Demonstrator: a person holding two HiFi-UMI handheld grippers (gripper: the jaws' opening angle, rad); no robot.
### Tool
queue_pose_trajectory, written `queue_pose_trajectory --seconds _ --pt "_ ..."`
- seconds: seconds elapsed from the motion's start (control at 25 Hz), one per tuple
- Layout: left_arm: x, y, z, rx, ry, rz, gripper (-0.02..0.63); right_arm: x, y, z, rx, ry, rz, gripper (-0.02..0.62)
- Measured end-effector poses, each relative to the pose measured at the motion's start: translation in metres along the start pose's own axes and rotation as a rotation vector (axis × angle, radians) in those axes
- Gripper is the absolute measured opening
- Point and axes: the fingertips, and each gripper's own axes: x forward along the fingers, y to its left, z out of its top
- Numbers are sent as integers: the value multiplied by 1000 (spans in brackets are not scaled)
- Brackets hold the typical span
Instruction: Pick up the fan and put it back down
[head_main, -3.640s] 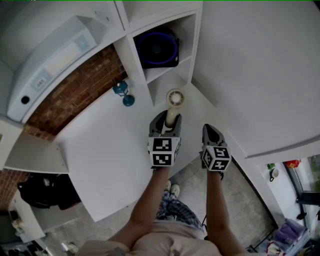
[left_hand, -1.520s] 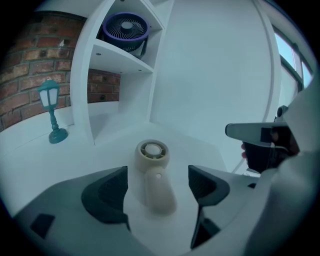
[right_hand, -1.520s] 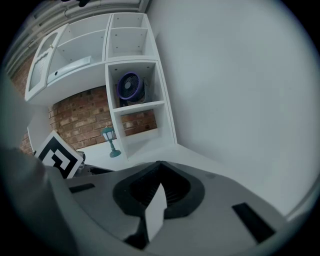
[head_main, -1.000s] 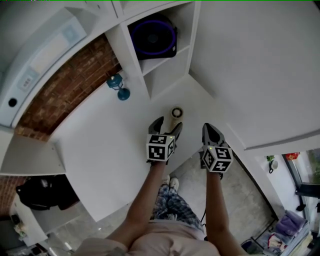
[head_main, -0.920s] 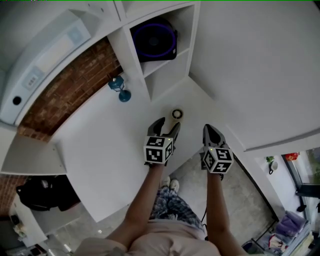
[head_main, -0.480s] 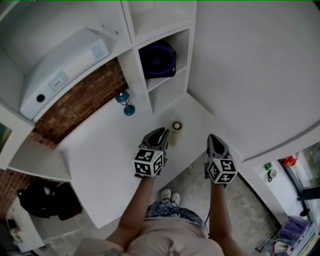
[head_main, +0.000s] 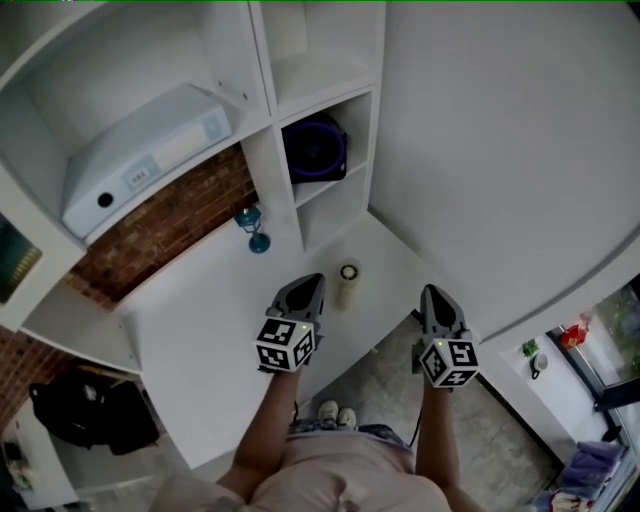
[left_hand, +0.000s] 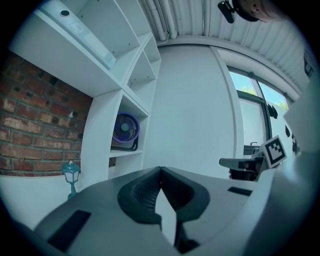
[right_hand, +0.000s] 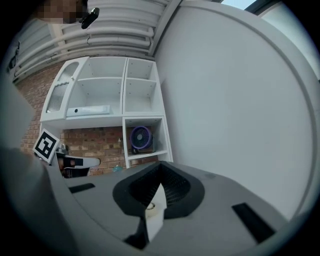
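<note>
A small cream hand fan (head_main: 347, 284) stands upright on the white table (head_main: 200, 330), near its front edge. My left gripper (head_main: 308, 284) hangs just left of the fan and holds nothing. In the left gripper view its jaws (left_hand: 160, 169) are shut with nothing between them. My right gripper (head_main: 436, 298) is off the table's right side, over the floor. Its jaws (right_hand: 160, 165) are shut too, and nothing is between them. The right gripper (left_hand: 241, 162) also shows in the left gripper view, level with the left one.
White shelving stands at the back of the table. A purple round fan (head_main: 315, 150) sits in a cubby, a white box-shaped device (head_main: 150, 155) on the shelf above the brick wall. A teal lantern (head_main: 252, 226) stands on the table. A black bag (head_main: 80, 415) lies on the floor.
The left gripper held the fan aloft, then stood open beside it on the table. Its jaws have since shut on nothing, and both grippers have risen and drawn back.
</note>
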Motion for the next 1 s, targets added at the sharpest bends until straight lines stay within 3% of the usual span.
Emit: queue_pose_trajectory --seconds 1.0 --pt "-5 0 2 -9 -4 21 28 -14 -12 1 -43 0 -3 15"
